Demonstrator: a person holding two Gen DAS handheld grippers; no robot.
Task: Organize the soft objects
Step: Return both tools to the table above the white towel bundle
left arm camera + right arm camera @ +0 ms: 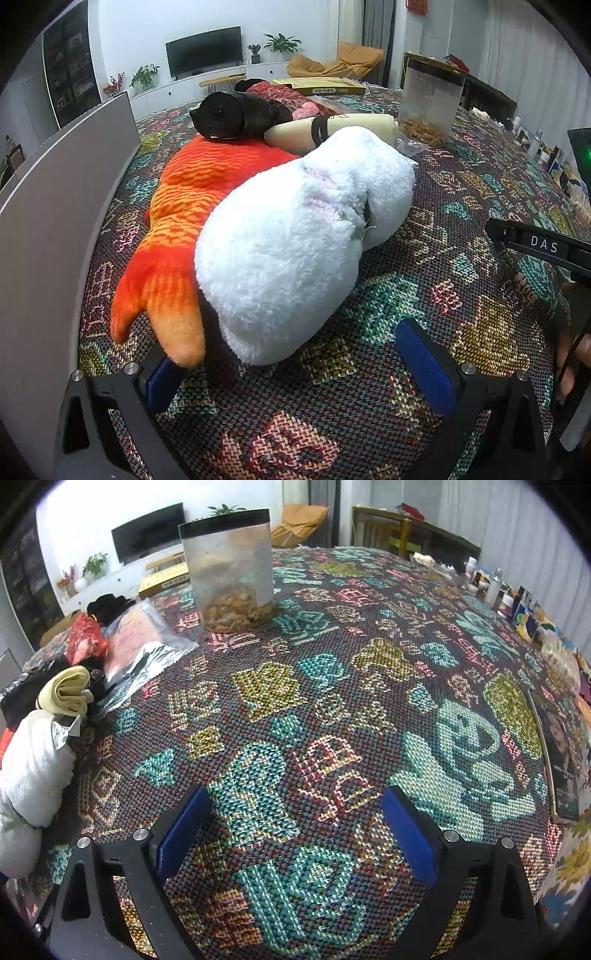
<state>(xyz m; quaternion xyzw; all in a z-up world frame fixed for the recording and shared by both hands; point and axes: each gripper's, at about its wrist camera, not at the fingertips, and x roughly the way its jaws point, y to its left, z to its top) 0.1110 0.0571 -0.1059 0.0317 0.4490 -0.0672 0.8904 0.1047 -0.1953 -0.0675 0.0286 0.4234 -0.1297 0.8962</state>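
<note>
left wrist | white plush (pixel 295 240) long axis diagonal | orange fish (pixel 192 206) parallel

A woven tablecloth (pixel 424 206) patterned in teal, pink, yellow and red on a dark ground is the landmark. On it lies a fluffy white plush (pixel 295 243), and just beside the plush an orange-and-red fish plush (pixel 184 206) with wavy scale stripes. Beyond the white plush sit a black roll (pixel 236 116) and a cream roll (pixel 332 131) with a black band; the gripper pads (pixel 406 834) are blue.
</note>
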